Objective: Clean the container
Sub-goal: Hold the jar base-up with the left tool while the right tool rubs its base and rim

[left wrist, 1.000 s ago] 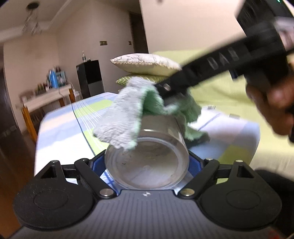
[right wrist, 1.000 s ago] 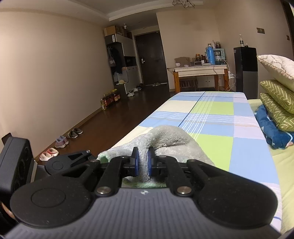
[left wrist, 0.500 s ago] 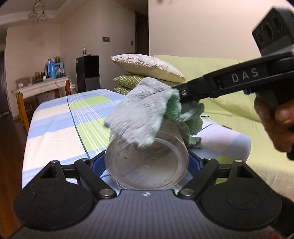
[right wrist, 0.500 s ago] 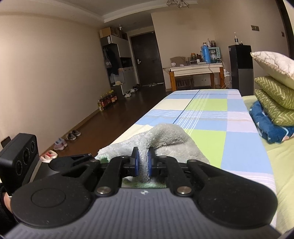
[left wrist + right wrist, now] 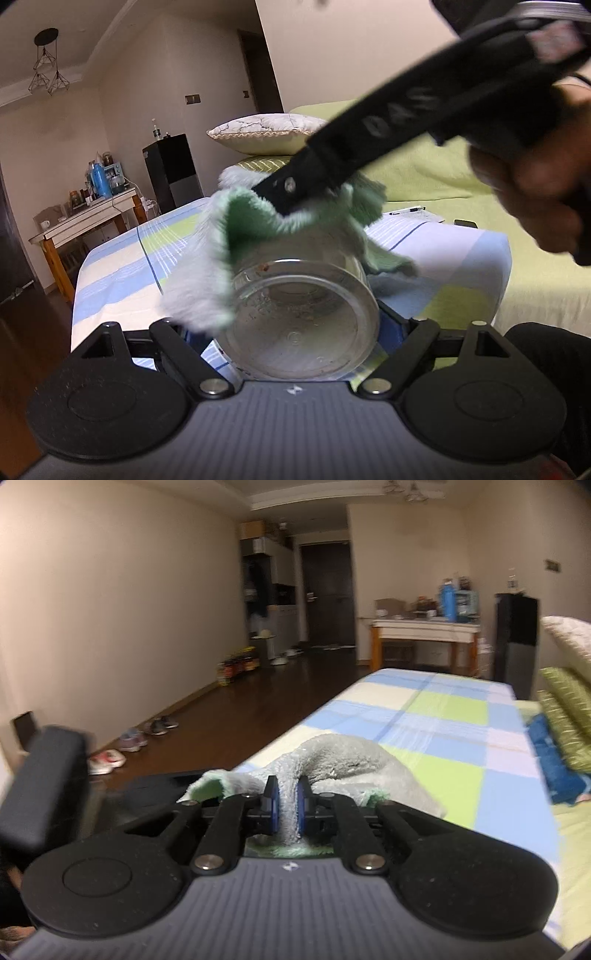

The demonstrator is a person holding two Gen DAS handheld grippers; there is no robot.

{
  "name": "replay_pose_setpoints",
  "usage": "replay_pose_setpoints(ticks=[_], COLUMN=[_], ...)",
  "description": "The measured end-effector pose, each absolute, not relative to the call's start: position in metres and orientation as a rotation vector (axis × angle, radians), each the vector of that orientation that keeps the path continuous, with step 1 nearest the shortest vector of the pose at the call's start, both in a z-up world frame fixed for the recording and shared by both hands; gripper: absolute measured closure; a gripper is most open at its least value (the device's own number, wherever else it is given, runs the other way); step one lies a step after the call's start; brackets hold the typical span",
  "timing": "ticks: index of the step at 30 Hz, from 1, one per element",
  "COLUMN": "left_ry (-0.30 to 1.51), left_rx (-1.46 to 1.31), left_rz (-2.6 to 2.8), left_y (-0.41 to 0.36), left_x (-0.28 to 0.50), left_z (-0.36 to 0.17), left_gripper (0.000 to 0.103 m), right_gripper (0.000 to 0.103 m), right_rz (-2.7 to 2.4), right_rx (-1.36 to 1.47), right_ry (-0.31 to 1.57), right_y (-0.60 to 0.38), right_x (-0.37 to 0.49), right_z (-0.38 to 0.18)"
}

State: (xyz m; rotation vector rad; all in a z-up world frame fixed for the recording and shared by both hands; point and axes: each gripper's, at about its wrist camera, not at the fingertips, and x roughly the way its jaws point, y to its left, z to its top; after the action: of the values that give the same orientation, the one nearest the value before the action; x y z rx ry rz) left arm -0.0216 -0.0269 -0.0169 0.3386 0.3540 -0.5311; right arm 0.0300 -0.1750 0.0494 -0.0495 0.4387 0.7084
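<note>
Left tool [image 5: 301, 325]: clamped on a clear container [image 5: 299, 321], its blue pads pressing the two sides of the wall. The container lies on its side, base turned toward the left wrist camera, at centre frame just above the tool body, held over the checked bed cover [image 5: 122, 266].

Right tool [image 5: 283, 803]: jaws narrow, pinching a fold of a grey-green cloth [image 5: 340, 760]. In the left wrist view this tool enters as a dark bar from the upper right, with the person's hand [image 5: 535, 195] at the right edge, and its tip meets the cloth at the far, upper end of the container. The cloth drapes over the container's upper side and hangs down its left flank; whether any of it reaches inside the mouth cannot be told, as the mouth faces away.

Condition of the container: brownish specks and a dull film remain visible through the base and at the upper rim of the base, centre frame.

Assessment of progress: wiping appears under way, not finished. Both grips are established and the cloth is in contact with the outside wall. Judged remaining: removal of the residue seen through the base, most likely by working the cloth inside, then setting the container down and letting go of the cloth.
</note>
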Motion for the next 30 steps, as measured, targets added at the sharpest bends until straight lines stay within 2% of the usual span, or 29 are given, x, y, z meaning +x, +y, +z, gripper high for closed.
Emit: replay_pose_setpoints(ticks=[4, 8, 21, 30], left_ry=[0.357, 0.365, 0.373, 0.313], left_rx=[0.346, 0.332, 0.321, 0.575], left_rz=[-0.533, -0.533, -0.534, -0.465], left_y=[-0.03, -0.031, -0.027, -0.044], left_x=[-0.018, -0.015, -0.016, -0.017], left_z=[-0.017, -0.016, -0.015, -0.02], left_gripper=[0.018, 0.018, 0.018, 0.018], right_gripper=[0.098, 0.095, 0.096, 0.096], right_rz=[0.648, 0.661, 0.772, 0.654], right_rx=[0.012, -0.012, -0.063, 0.002], right_ry=[0.451, 0.445, 0.45, 0.456], right_y=[-0.189, -0.185, -0.167, -0.19], right_x=[0.045, 0.036, 0.013, 0.042], right_z=[0.05, 0.049, 0.05, 0.049])
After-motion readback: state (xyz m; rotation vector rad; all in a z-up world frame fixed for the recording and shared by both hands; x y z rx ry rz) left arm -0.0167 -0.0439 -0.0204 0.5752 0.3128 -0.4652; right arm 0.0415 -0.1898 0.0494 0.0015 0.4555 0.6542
